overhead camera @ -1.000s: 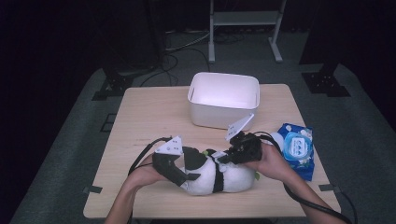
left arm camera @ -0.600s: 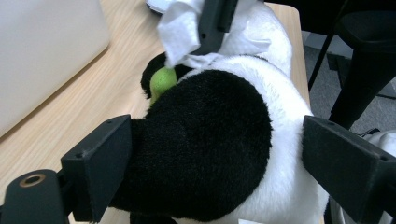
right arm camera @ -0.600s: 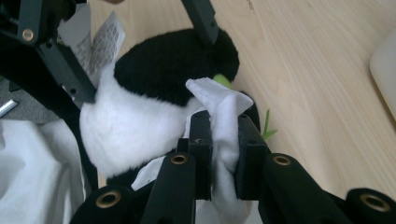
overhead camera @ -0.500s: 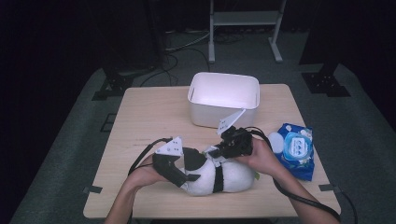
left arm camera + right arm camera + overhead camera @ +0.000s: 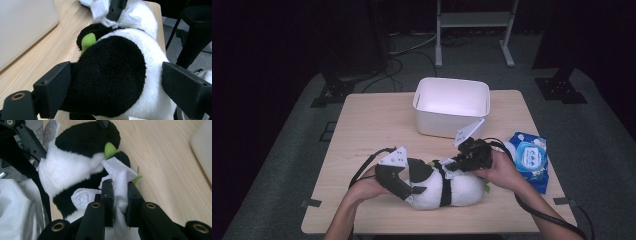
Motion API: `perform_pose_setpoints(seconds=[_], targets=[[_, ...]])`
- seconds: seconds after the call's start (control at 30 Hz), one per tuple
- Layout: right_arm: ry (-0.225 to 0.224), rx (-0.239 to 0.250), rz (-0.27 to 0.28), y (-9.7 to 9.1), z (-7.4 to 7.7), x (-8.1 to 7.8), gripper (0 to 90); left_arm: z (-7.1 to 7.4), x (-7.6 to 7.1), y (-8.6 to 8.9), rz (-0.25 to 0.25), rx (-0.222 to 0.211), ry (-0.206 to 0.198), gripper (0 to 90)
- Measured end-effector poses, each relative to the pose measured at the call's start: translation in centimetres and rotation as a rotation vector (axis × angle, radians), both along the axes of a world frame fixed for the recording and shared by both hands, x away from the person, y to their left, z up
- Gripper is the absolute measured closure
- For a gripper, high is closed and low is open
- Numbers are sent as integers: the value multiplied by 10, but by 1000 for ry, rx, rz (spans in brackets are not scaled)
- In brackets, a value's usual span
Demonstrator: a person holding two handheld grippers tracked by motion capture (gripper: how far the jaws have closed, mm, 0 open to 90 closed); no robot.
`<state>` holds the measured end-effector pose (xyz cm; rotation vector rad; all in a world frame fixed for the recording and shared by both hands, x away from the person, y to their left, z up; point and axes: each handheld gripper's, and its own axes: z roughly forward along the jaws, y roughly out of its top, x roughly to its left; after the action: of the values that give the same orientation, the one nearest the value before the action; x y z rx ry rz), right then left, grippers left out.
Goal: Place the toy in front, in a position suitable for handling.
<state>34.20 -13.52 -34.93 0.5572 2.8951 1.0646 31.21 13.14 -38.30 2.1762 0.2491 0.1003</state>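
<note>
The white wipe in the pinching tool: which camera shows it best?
The right gripper view: the white wipe sits close up, pinched between the jaws of the right gripper, against the panda toy. The high view gives a speck; the left gripper view, a far corner.

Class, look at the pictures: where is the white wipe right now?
The white wipe is pinched in the right claw, pressed against the plush panda at the table's near edge, left of the blue wipes pack.

Plush panda (image 5: 447, 187): soft, fuzzy pile, black and white, matt.
Wipe (image 5: 119, 178): white cloth-like sheet, finely textured, crumpled.
Counter (image 5: 372, 125): pale wood grain, smooth, low sheen.
Bin (image 5: 451, 106): white plastic, smooth.
Wipes pack (image 5: 529, 157): blue glossy film.
Left hand-held gripper (image 5: 115, 87): matt black plastic.
</note>
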Motion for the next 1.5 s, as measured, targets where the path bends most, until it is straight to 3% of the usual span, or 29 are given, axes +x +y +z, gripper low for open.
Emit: perform_pose_setpoints(seconds=[0.4, 1.03, 1.27, 1.5], targets=[[1, 38, -66, -40, 4, -8, 792, -1, 0, 1, 7, -6, 10, 104], [41, 89, -151, -85, -14, -13, 792, 0, 1, 0, 4, -1, 4, 104], [14, 88, -126, -72, -3, -13, 792, 0, 1, -1, 6, -4, 2, 104], [-8, 76, -11, -27, 11, -18, 792, 0, 1, -1, 4, -5, -3, 104]])
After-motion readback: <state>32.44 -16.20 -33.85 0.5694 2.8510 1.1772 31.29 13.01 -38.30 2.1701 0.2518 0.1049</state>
